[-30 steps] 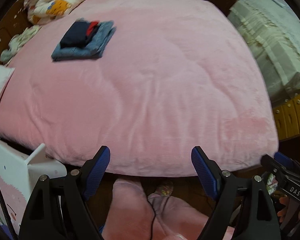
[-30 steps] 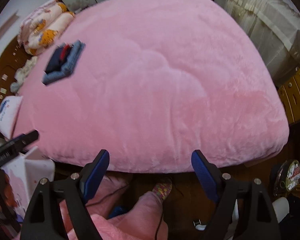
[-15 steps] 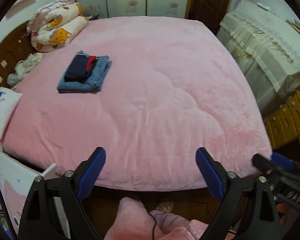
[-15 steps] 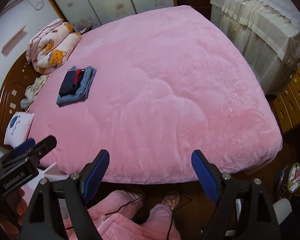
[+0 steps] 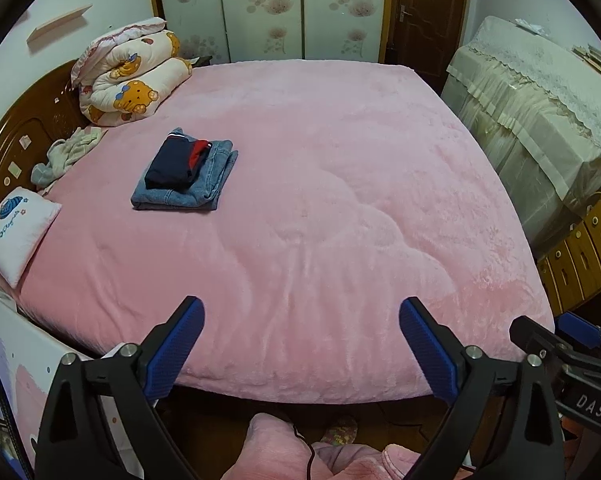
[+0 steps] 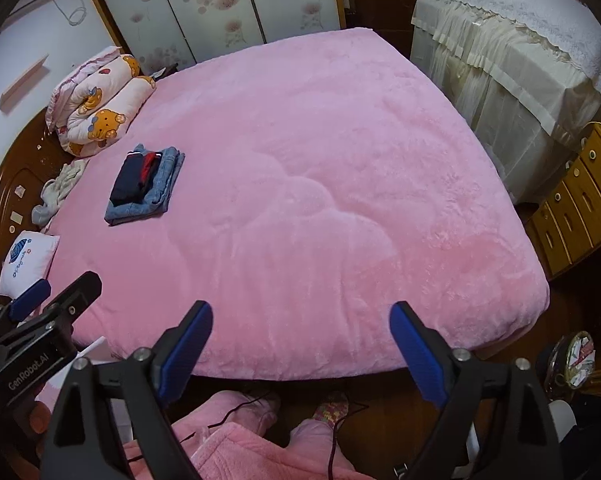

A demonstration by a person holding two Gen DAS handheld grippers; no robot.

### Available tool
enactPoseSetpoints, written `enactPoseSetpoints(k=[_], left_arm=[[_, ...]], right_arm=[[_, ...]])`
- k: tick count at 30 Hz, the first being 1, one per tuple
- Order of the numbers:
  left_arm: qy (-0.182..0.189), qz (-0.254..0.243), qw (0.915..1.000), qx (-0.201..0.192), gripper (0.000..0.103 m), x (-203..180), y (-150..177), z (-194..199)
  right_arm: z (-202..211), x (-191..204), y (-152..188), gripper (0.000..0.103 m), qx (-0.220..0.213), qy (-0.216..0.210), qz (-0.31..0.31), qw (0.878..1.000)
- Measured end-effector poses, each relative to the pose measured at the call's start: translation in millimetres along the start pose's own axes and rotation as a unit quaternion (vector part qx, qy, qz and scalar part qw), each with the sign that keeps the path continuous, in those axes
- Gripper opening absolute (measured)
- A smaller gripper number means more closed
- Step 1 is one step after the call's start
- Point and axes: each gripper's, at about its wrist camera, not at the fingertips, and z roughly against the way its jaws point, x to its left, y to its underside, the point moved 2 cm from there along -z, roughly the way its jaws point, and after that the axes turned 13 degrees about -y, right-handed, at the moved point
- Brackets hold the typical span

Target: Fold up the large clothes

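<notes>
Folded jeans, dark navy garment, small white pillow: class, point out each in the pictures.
folded jeans (image 5: 204, 190), left wrist view, bare denim on the right side.
dark navy garment (image 5: 168, 166), left wrist view, middle of its top.
small white pillow (image 6: 28, 262), right wrist view, centre of its face.

Right tongs (image 6: 301, 326) gape empty above the pink bed (image 6: 340, 200); folded clothes (image 6: 144, 186) lie far left.

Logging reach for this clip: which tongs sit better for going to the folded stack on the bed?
Left, probably. The folded jeans with the navy garment on top lie toward the headboard side, the left. Both the left tongs and right tongs hang open and empty at the bed's near edge, far from the stack.
</notes>
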Motion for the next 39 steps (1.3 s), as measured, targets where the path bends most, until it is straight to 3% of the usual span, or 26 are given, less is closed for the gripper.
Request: enactPoseSetpoints(k=[12,39], left_arm=[[-0.008,0.006,1.0,0.0,0.102,-4,-1,1],[-0.011,-0.009,0.9999,-0.005,0.102,-15,1,5]], right_arm=[[-1,26,-1,0.101,-0.008,-0.009,0.066,0.998],[4,21,0,0.101,-0.013,-0.004,0.053,0.999]])
